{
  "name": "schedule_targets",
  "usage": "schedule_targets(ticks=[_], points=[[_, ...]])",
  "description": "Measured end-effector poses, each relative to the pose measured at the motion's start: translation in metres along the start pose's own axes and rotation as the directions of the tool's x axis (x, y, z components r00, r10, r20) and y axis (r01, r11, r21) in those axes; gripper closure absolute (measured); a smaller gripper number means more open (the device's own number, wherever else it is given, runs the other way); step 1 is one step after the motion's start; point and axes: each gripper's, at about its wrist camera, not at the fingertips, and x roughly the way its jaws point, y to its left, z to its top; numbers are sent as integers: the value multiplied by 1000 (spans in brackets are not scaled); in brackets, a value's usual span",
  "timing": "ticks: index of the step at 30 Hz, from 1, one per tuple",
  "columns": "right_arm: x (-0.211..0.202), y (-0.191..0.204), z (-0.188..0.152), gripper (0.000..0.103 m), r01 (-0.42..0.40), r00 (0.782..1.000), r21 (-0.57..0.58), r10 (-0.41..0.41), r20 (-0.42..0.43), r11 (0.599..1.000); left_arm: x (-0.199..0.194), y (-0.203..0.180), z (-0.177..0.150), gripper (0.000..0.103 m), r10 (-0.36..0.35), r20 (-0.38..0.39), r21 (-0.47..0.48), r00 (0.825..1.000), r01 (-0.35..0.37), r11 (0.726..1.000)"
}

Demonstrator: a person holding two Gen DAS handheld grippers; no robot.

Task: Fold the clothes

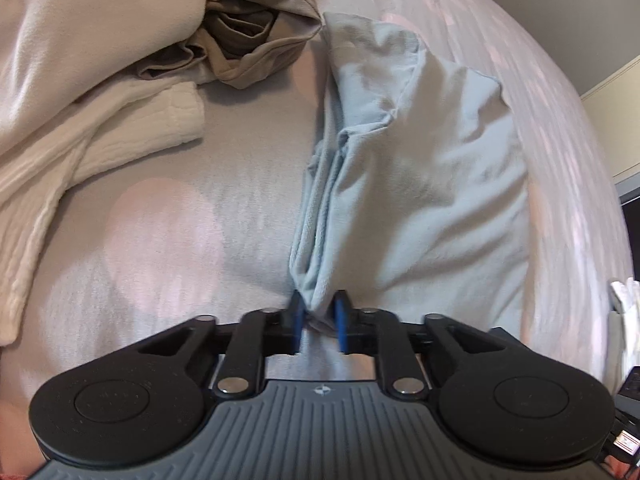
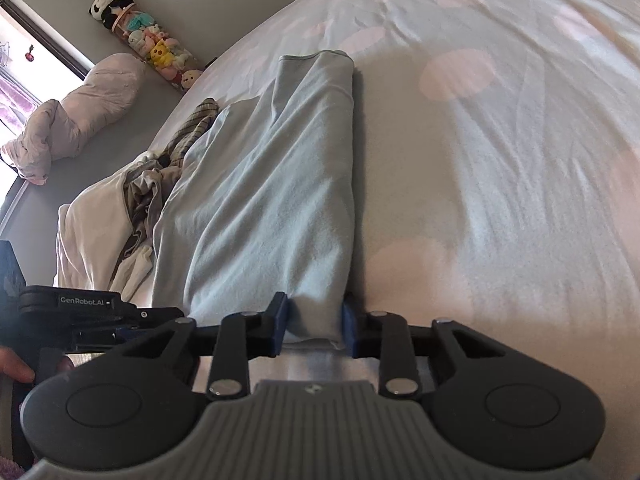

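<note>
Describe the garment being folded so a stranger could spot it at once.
Start at the bed, covered by a grey sheet with pale pink hearts. In its middle lies the light blue garment, bunched lengthwise. Unlike the cream and brown clothes heaped beside it, it is the only blue piece.

Right hand-held gripper (image 2: 314,326) pinching light-blue garment (image 2: 272,208) — grey bedsheet (image 2: 500,200) beneath

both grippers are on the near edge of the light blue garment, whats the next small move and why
Probably lift both together and carry the near edge toward the far end: the left gripper and right gripper each pinch a corner of the light blue garment, lying lengthwise on the bed.
</note>
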Motion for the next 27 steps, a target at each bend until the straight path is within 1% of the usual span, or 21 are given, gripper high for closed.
schedule_targets(ticks=[4, 8, 11, 13, 14, 18, 21, 23, 24, 27], points=[[-10, 3, 5, 90, -27, 1000, -4, 27, 6, 1000, -10, 0, -4, 95, -19, 22, 7, 1000, 18, 1000], [-31, 15, 21, 91, -46, 999, -22, 46, 14, 999, -35, -8, -10, 95, -69, 61, 41, 996, 66, 997], [-51, 20, 33, 91, -49, 999, -38, 50, 5, 998, -50, -16, -20, 95, -111, 56, 60, 992, 108, 992], [-66, 21, 35, 92, -39, 999, -66, 38, -15, 997, -56, -22, -30, 95, -127, 30, 80, 991, 125, 989], [-73, 19, 34, 92, -31, 999, -73, 29, -29, 997, -52, -30, -33, 95, -128, 13, 94, 992, 126, 988], [-90, 4, 20, 92, 2, 996, -78, -9, -92, 997, -52, -47, -58, 95, -103, -48, 147, 994, 108, 983], [-93, -4, 5, 91, 37, 992, -104, -49, -119, 994, -46, -57, -63, 95, -53, -72, 178, 996, 65, 982], [-91, -2, -2, 91, 49, 990, -144, -67, -122, 988, -42, -60, -64, 95, -14, -82, 191, 997, 30, 981], [-90, 2, -4, 91, 59, 989, -185, -82, -120, 981, -40, -61, -64, 94, 1, -86, 194, 996, 16, 981], [-88, 15, -10, 87, 92, 986, -310, -131, -107, 946, -43, -60, -63, 92, 16, -78, 174, 997, -2, 985]])
